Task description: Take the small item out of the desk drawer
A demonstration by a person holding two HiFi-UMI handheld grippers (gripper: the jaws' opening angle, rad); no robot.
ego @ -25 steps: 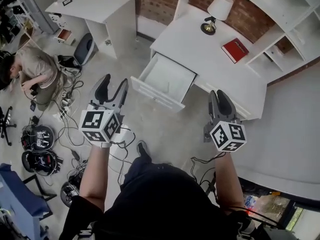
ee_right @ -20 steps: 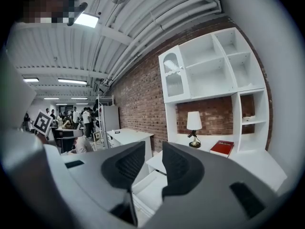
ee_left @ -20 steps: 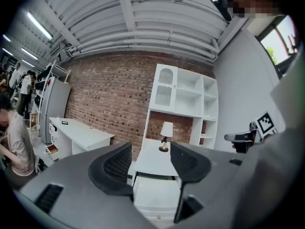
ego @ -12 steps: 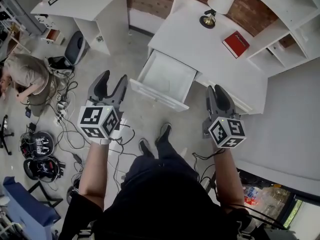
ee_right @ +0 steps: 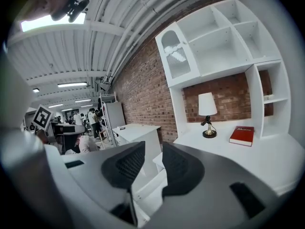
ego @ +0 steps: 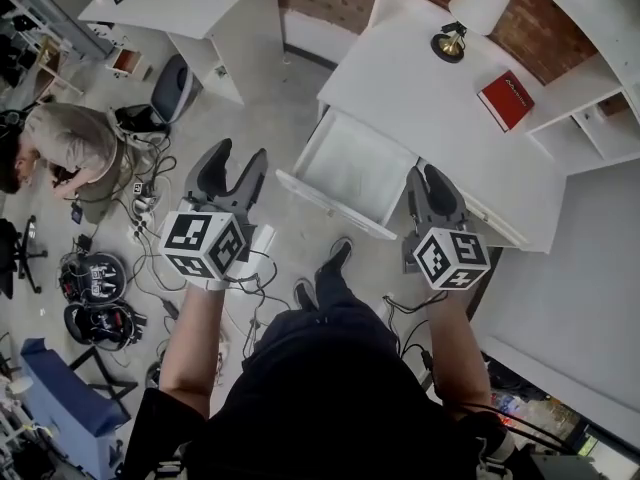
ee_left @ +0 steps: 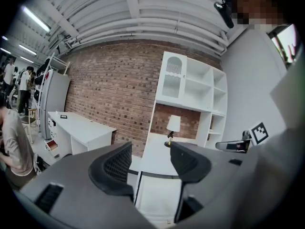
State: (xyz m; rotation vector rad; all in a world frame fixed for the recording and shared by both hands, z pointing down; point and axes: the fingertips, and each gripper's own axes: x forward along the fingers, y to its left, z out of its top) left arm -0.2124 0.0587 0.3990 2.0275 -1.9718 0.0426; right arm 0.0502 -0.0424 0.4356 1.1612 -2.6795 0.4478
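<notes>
Brick-walled room: the drawer (ego: 350, 173) of a white desk (ego: 430, 98) is pulled open for access; left gripper (ego: 237, 160) and right gripper (ego: 428, 176) are held near it, jaws apart, empty.

Looks like a research lab/studio w/ a mock home-office corner: brick wall (ee_left: 109, 94), white counter (ego: 430, 98) w/ lamp (ego: 470, 13), red book (ego: 507, 99) & shelf unit (ee_left: 190, 94), yet bare concrete floor (ego: 270, 138) strewn w/ cables (ego: 150, 203) & gear (ego: 85, 278), person (ego: 70, 148) crouched there, ribbed industrial ceiling (ee_left: 143, 13), strip lights (ee_right: 71, 85).
</notes>
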